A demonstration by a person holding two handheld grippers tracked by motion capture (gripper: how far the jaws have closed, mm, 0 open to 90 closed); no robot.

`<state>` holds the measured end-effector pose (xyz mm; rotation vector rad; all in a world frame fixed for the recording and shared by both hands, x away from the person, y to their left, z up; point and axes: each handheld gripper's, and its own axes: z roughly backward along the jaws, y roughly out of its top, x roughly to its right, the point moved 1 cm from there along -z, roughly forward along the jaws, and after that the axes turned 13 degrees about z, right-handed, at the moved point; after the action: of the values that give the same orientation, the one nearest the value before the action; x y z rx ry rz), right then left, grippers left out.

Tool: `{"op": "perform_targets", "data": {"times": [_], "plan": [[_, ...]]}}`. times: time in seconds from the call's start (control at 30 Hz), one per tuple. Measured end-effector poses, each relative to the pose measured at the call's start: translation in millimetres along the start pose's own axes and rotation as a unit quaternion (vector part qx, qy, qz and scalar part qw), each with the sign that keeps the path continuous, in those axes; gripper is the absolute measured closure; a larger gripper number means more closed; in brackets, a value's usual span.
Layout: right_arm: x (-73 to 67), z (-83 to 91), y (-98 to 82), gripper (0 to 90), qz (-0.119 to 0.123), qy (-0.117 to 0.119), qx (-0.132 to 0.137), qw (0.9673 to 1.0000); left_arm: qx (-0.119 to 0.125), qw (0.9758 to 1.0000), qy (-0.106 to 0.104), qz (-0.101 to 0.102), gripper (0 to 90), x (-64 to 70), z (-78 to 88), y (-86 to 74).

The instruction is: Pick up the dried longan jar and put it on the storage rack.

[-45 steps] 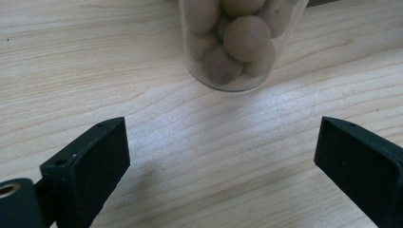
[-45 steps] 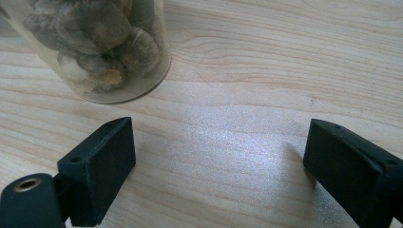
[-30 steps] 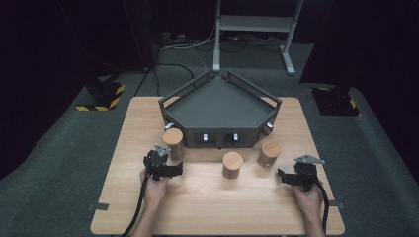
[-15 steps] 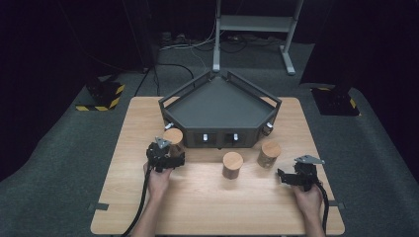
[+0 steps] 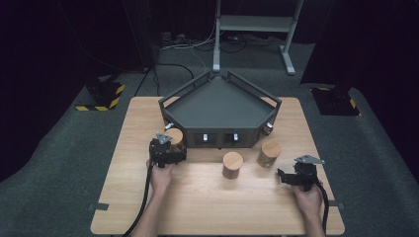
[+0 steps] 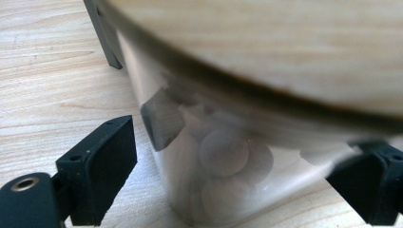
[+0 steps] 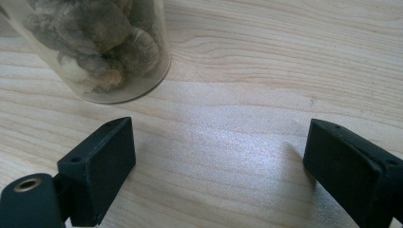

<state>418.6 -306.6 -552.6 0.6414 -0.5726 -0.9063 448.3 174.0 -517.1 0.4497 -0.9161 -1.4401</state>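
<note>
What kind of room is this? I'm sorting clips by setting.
Probably a recording lab or studio: black curtains all round, one wooden table on grey carpet, and a metal stand with cables behind.

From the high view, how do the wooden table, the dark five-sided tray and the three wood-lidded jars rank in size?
1. Light wooden table
2. Dark five-sided tray
3. The three wood-lidded glass jars, left, middle, right: they look alike, so unranked.
</note>
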Motion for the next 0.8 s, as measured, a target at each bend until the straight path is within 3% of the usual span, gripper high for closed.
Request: {"op": "perform_targets", "data": {"times": [0.33, 0.8], "plan": [[0.0, 0.0, 0.0, 10.2, 0.000, 0.000, 0.000, 1.0000, 0.001, 1.0000, 0.001, -0.002, 11.8, 1.9, -4.3, 6.0], [0.0, 0.0, -0.1, 10.2, 0.000, 0.000, 0.000, 1.0000, 0.008, 0.9998, -0.009, 0.014, 21.3, 2.3, -8.9, 7.8]]}}
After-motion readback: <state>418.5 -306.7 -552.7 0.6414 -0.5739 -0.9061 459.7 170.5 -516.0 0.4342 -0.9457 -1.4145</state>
